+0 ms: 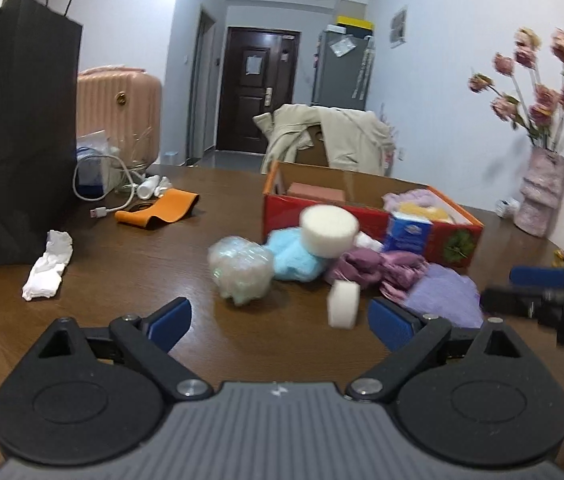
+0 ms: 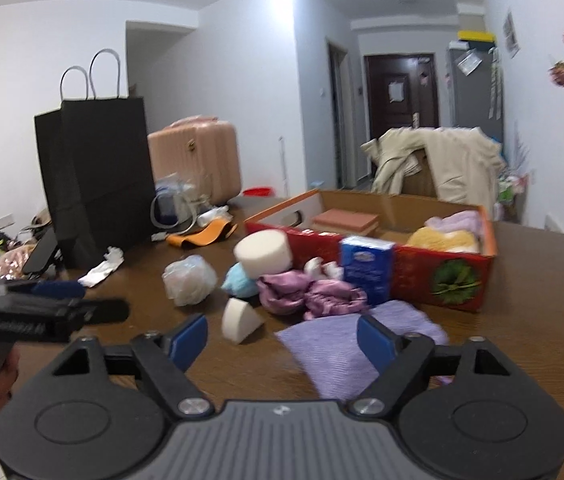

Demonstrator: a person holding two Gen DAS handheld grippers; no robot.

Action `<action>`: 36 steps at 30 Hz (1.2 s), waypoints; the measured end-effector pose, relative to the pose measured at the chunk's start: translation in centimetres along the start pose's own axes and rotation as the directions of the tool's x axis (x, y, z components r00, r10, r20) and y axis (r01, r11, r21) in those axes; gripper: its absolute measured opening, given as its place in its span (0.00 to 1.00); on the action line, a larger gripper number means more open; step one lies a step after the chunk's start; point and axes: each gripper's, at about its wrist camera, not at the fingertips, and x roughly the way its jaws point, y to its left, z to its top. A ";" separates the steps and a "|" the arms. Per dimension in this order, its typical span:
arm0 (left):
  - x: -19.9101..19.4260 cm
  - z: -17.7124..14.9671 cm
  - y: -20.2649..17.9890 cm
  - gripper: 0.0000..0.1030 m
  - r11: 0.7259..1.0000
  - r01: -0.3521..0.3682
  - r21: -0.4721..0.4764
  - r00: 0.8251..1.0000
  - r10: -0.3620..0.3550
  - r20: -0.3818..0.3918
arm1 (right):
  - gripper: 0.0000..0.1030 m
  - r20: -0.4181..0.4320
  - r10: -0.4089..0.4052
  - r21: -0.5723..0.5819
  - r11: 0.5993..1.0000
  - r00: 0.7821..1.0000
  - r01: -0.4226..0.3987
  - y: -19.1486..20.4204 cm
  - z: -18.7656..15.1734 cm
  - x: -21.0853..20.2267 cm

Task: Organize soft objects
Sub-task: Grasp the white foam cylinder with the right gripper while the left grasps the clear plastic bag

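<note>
A pile of soft objects lies on the brown table in front of a red cardboard box [image 1: 434,236] [image 2: 414,276]: a round white sponge [image 1: 329,230] [image 2: 264,250], a wedge sponge [image 1: 344,303] [image 2: 240,320], a blue fluffy item [image 1: 294,258] [image 2: 240,282], a plastic-wrapped bundle [image 1: 240,268] [image 2: 189,278], purple satin cloth [image 1: 378,268] [image 2: 310,292] and a lilac cloth [image 1: 442,298] [image 2: 346,354]. The box holds yellow and pink soft items [image 2: 452,232]. My left gripper [image 1: 280,324] is open and empty just short of the pile. My right gripper [image 2: 282,342] is open and empty above the lilac cloth.
A black paper bag [image 1: 14,128] [image 2: 94,176] stands at the left. A white crumpled cloth [image 1: 48,266], an orange band [image 1: 158,210], a cable, a blue tissue pack [image 1: 408,232] [image 2: 366,272] and a vase of flowers [image 1: 542,192] are on the table.
</note>
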 end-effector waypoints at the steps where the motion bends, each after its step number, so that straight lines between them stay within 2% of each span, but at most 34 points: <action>1: 0.6 0.5 0.4 0.94 1.000 -0.005 -0.009 1.000 0.005 -0.004 | 0.75 -0.015 0.015 -0.002 1.000 1.000 -0.015 0.3 0.2 0.9; 5: 3.5 2.1 1.3 0.83 1.000 -0.008 -0.011 1.000 0.007 -0.028 | 0.69 -0.054 0.042 0.006 0.999 0.998 -0.042 1.3 1.0 4.1; 8: 6.1 3.1 2.1 0.81 1.000 0.018 -0.002 0.998 -0.018 -0.053 | 0.61 -0.085 0.071 0.025 0.997 0.994 -0.069 2.1 1.3 6.6; 13: 10.2 3.5 3.5 0.82 0.998 0.064 -0.009 0.992 -0.064 -0.112 | 0.56 -0.155 0.072 0.032 0.997 0.985 -0.068 3.6 1.2 10.8; 15: 11.5 3.4 4.0 0.79 0.996 0.087 -0.014 0.987 -0.088 -0.132 | 0.45 -0.175 0.066 0.029 0.998 0.982 -0.062 4.0 1.1 12.1; 16: 12.1 3.4 4.3 0.74 0.995 0.094 -0.022 0.985 -0.096 -0.141 | 0.42 -0.185 0.061 0.031 0.998 0.981 -0.056 4.1 1.1 12.7; 18: 12.9 3.4 4.9 0.59 0.994 0.103 -0.045 0.982 -0.109 -0.156 | 0.30 -0.195 0.046 0.031 0.999 0.980 -0.041 4.2 1.3 13.6; 19: 13.3 3.4 5.3 0.48 0.992 0.114 -0.056 0.979 -0.122 -0.162 | 0.24 -0.191 0.035 0.028 0.999 0.981 -0.030 4.2 1.4 13.9; 20: 13.5 3.4 5.7 0.47 0.989 0.127 -0.073 0.977 -0.137 -0.165 | 0.17 -0.186 0.023 0.025 1.000 0.982 -0.019 4.3 1.5 14.0; 23: 13.3 3.7 6.4 0.40 0.984 0.155 -0.092 0.973 -0.168 -0.159 | 0.16 -0.184 0.021 0.015 1.000 0.983 -0.019 4.4 1.9 14.3; 27: 12.2 3.7 6.6 0.38 0.983 0.155 -0.094 0.976 -0.167 -0.139 | 0.15 -0.175 0.013 0.003 1.000 0.984 -0.012 4.8 2.1 13.9; 33: 9.3 4.2 6.3 0.38 0.983 0.155 -0.097 0.979 -0.166 -0.115 | 0.15 -0.132 0.019 -0.021 1.000 0.991 -0.022 5.5 2.1 10.9; 36: 7.3 5.4 5.5 0.38 0.981 0.175 -0.084 0.982 -0.181 -0.058 | 0.15 -0.105 0.013 -0.007 1.000 0.994 -0.014 4.9 1.9 8.7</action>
